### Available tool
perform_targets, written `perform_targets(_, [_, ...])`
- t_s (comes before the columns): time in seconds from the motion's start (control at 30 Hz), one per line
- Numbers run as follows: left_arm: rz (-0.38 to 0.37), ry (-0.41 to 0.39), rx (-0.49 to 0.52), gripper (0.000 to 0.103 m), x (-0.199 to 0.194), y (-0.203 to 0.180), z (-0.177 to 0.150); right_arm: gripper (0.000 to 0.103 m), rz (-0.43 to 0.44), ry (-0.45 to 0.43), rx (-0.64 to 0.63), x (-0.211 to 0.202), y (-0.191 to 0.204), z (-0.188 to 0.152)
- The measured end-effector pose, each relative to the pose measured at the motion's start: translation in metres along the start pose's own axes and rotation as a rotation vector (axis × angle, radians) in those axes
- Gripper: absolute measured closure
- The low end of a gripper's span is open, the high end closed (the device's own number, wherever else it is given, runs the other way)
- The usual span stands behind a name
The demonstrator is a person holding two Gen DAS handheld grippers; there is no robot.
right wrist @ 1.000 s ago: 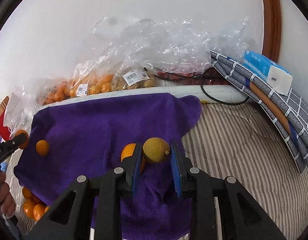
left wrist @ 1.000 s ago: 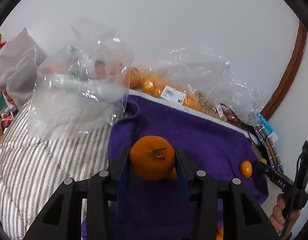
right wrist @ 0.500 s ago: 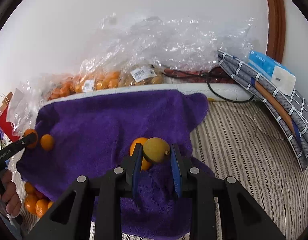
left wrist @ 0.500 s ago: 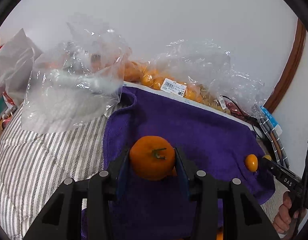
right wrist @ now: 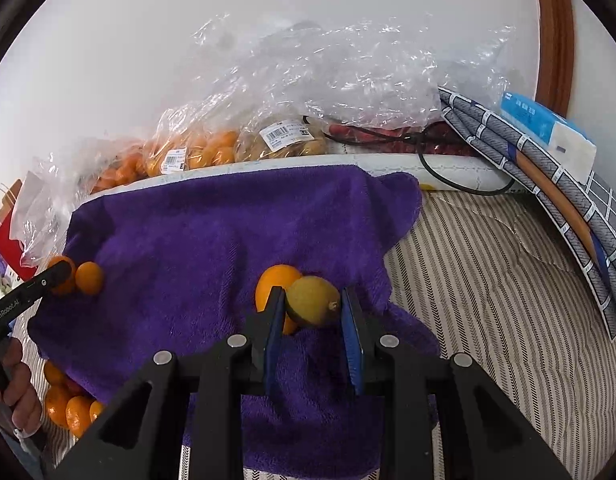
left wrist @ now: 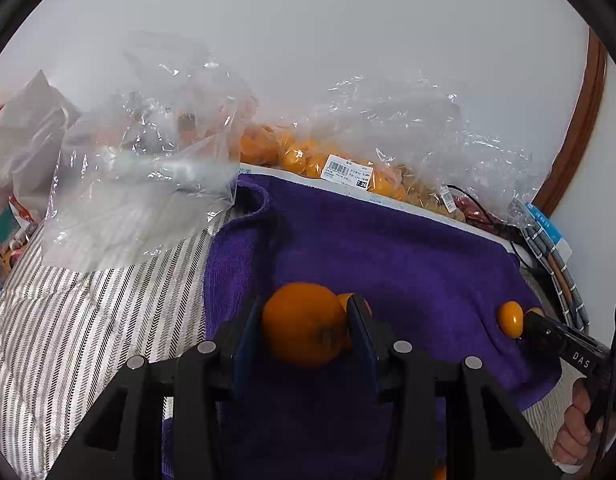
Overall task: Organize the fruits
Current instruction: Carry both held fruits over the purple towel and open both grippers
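The purple towel (right wrist: 212,240) lies spread on a striped bed cover (right wrist: 488,280). Its far edge runs along a white ledge (right wrist: 388,160) by the wall. Its right edge is wavy and ends where the stripes start. On that side the striped cover is bare out to a folded checked cloth (right wrist: 548,168). In the left wrist view the stripes (left wrist: 88,320) also show bare to the left of the towel (left wrist: 388,248).

The left claw (left wrist: 304,332) is clenched on a big orange (left wrist: 304,322). The orange fills the gap between the two blue pads. It sits over the near middle of the towel. A second orange fruit (left wrist: 348,300) peeks out just behind it.

The right claw (right wrist: 313,316) holds a yellow-green fruit (right wrist: 313,306) between its pads. The left pad touches the fruit, and the fruit's little tip points at the right pad. An orange (right wrist: 274,284) lies on the towel, touching the yellow-green fruit on its left side.

Clear plastic bags line the far edge. One bag (right wrist: 196,152) has oranges inside and a white label. The bag next to it (right wrist: 284,140) has small brownish fruit and a label too. A big crinkly clear bag (left wrist: 140,184) lies on the stripes near the towel's left corner. I cannot tell what is in it.

A small pile of oranges (right wrist: 68,404) sits past the towel's near left edge. A black cable (right wrist: 460,184) loops by the ledge. A blue and white box (right wrist: 548,128) rests on the checked cloth.
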State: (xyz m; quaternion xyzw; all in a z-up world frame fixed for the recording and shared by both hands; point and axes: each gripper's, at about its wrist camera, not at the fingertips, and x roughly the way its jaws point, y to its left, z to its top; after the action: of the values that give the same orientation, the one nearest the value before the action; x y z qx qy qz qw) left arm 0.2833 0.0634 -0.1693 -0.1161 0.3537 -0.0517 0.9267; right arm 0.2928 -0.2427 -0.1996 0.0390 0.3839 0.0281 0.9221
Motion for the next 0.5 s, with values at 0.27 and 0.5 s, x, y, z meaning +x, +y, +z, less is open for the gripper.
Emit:
perform_targets(0.27, [-0.023,0.005,-0.006,0.061,0.001,0.001,0.001,0.073,0.002,-0.001,0.004,-0.001,-0.001,-0.001])
perform_targets(0.5, [-0.049,-0.032,-0.019,0.054,-0.010,0.004,0.003,0.055,-0.008,-0.067,-0.010,-0.016,0.003,0.000])
